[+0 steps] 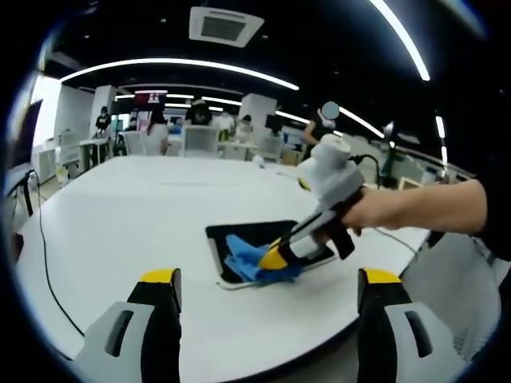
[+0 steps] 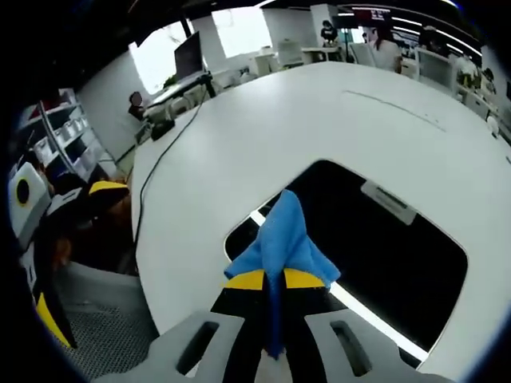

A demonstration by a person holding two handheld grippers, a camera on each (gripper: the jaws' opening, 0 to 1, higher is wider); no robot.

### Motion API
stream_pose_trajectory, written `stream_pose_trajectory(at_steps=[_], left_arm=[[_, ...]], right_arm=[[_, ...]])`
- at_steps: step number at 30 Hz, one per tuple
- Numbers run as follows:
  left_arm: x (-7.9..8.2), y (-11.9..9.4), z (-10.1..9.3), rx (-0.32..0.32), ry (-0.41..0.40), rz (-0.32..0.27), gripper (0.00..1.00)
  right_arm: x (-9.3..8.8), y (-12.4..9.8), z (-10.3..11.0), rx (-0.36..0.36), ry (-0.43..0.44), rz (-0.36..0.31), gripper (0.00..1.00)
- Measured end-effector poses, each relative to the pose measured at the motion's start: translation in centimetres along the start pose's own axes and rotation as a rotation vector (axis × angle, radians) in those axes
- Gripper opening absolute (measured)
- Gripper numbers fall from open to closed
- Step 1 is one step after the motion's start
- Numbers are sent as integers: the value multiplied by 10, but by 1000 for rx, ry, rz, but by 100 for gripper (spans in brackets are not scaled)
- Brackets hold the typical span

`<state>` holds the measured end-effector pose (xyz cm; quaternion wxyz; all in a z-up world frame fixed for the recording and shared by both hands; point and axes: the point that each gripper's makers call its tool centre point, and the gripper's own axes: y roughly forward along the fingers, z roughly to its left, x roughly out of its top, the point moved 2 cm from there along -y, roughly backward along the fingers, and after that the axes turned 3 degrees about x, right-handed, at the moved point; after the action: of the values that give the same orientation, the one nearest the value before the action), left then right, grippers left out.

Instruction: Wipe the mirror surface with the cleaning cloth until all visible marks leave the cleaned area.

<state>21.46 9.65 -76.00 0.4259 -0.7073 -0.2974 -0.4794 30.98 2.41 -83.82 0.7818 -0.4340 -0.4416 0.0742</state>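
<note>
While the right claw [image 2: 271, 281] is pinching a blue cloth [image 2: 283, 239] between its yellow-tipped jaws, the fabric is standing up in a peak just ahead of the tips and a strip of it is hanging back between the jaws toward the camera. Directly beyond and under the tips, the mirror [image 2: 383, 255] is lying flat on a white table [image 2: 319, 120], its dark face reflecting a bright streak of ceiling light along the edge nearest the claw. A small pale label is sitting on the glass past the cloth, off to the right of the tips. Whether any marks are sitting on the glass, I cannot tell. A black cable [image 2: 164, 152] is trailing across the table to the left of the claw.

In the left gripper view, the left claw [image 1: 267, 291] is hovering with its jaws spread wide apart, holding nothing. Ahead of it, between the two jaws, the mirror [image 1: 239, 239] is lying on the table [image 1: 144, 207], and the cloth [image 1: 247, 259] is bunching on its near part. The right claw [image 1: 275, 257] is reaching in from the right, gripped by a hand [image 1: 383, 209], its tips pressing the cloth down onto the glass. Well beyond, people are standing among desks at the far side of the room.
</note>
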Motion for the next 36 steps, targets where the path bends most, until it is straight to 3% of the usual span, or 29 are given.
stream_pose_trajectory(at_steps=[19,36], left_arm=[[-1,0,1,7,2,6,92],[-2,-1,0,4,-5,10,92]], right_arm=[[-4,-2,0,83,3,-5,1],[-16,-18,-14,48,18,-12,1]])
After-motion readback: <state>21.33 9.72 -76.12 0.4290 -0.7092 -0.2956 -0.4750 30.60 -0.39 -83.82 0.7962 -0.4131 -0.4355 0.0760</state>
